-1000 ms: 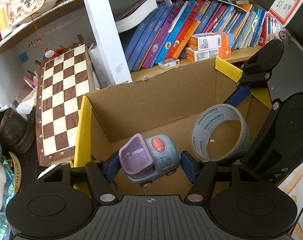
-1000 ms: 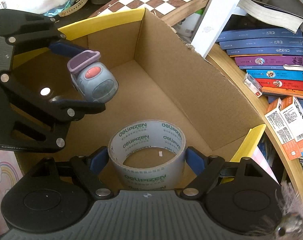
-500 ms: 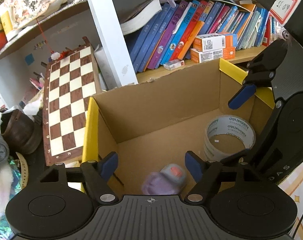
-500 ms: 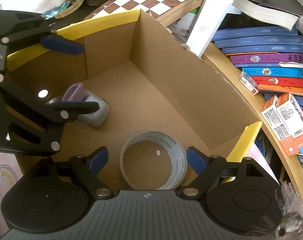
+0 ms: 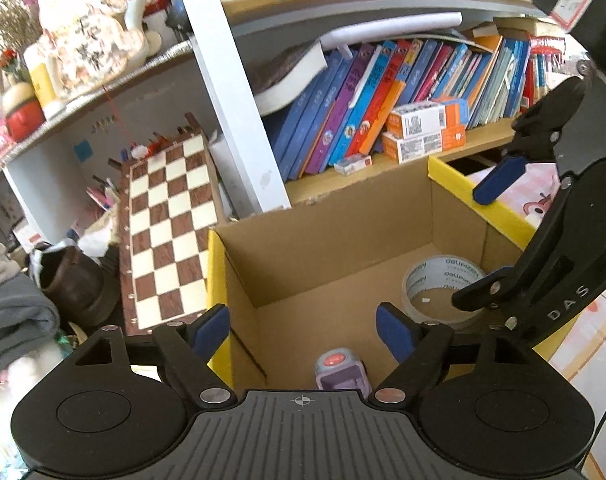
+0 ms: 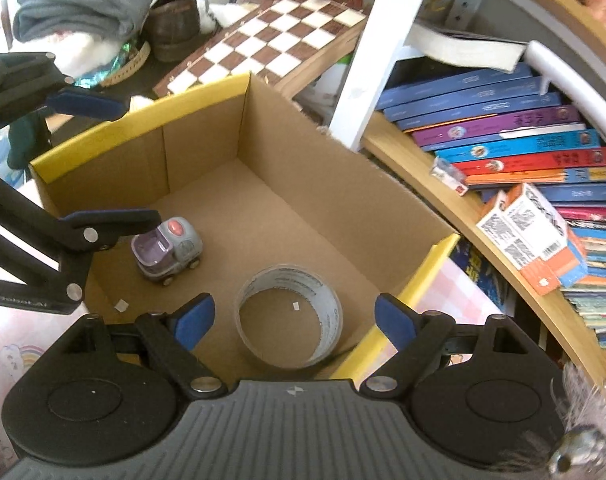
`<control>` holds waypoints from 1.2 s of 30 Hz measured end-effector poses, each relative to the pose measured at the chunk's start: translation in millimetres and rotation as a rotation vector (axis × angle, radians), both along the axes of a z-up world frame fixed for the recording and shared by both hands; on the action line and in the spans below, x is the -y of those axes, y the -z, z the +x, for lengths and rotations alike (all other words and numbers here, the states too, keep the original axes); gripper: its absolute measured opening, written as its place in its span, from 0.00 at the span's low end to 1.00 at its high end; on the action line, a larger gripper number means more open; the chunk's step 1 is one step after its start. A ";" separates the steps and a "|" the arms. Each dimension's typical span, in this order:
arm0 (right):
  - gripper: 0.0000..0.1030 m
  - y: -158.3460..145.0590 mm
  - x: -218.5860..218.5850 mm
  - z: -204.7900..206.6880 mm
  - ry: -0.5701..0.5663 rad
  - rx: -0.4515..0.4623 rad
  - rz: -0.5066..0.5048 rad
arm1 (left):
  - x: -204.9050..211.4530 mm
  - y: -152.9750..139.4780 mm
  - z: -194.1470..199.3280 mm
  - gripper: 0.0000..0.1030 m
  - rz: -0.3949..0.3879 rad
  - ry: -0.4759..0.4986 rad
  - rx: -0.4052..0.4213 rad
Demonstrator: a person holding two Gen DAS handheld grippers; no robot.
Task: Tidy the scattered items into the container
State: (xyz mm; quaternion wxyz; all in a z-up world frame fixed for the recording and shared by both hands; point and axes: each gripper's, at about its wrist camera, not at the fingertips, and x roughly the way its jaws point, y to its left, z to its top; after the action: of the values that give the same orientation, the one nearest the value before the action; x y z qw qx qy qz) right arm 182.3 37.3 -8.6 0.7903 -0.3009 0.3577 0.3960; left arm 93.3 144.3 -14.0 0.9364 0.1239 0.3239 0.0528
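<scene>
Both claws, left gripper [image 5: 303,330] and right gripper [image 6: 293,320], now gape empty above the cardboard box [image 6: 343,184]; a second ago each held something. Rounded plastic toy car [image 6: 168,250] and glossy tape roll [image 6: 290,316] rest on its matte floor, probably settled. This drop looks done.

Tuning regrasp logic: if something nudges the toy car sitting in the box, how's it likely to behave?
The toy car stands upright on small wheels on the cardboard box floor, so a push along its length would probably roll it. It looks like hollow plastic, likely light. Its rounded grey body may slip between flat fingers; the squarer purple end seems the safer grip.
</scene>
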 end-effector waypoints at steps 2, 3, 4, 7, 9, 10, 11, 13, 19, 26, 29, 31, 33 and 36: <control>0.85 -6.0 8.8 -5.8 0.032 0.005 0.026 | 2.5 -5.5 -5.9 0.85 0.006 -0.007 0.013; 0.85 -9.0 13.2 -8.8 0.047 0.007 0.039 | 4.4 -8.3 -9.3 0.86 0.009 -0.010 0.022; 0.85 -12.0 17.5 -11.7 0.063 0.010 0.052 | 6.6 -11.4 -13.0 0.86 0.012 -0.013 0.032; 0.85 -20.5 34.4 -23.5 0.118 0.009 0.103 | 13.0 -19.6 -23.5 0.88 0.005 -0.011 0.052; 0.85 -25.6 46.0 -32.7 0.145 0.023 0.124 | 18.2 -24.7 -30.5 0.89 -0.003 -0.004 0.060; 0.85 -28.0 51.9 -37.4 0.158 0.032 0.133 | 21.3 -27.0 -33.7 0.90 -0.005 0.002 0.064; 0.86 -30.4 57.7 -42.2 0.170 0.041 0.142 | 24.7 -29.0 -36.5 0.90 -0.005 0.008 0.066; 0.86 -34.4 70.5 -49.8 0.200 0.052 0.160 | 31.3 -31.3 -40.5 0.90 -0.004 0.017 0.069; 0.87 -36.8 107.7 -65.1 0.307 0.061 0.199 | 53.0 -33.3 -50.5 0.90 -0.029 0.055 0.059; 0.87 -23.7 145.6 -73.1 0.415 0.015 0.208 | 74.1 -27.0 -58.7 0.90 -0.043 0.085 0.020; 0.87 -18.6 157.1 -77.3 0.445 -0.003 0.210 | 81.7 -23.5 -60.7 0.90 -0.050 0.090 0.002; 0.87 -15.4 164.0 -80.6 0.463 -0.014 0.212 | 87.0 -20.9 -61.5 0.90 -0.056 0.092 -0.010; 0.88 -13.1 170.7 -83.2 0.480 -0.018 0.214 | 92.6 -18.4 -61.9 0.91 -0.066 0.093 -0.020; 0.90 -10.7 180.2 -85.5 0.501 -0.017 0.212 | 101.5 -15.4 -62.6 0.91 -0.086 0.098 -0.033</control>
State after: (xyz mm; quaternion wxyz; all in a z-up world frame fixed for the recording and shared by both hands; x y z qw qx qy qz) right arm 96.7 -142.9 2.1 0.8878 -0.1150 0.3842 0.2259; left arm 30.7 42.7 1.4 0.9369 0.1003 0.3347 -0.0093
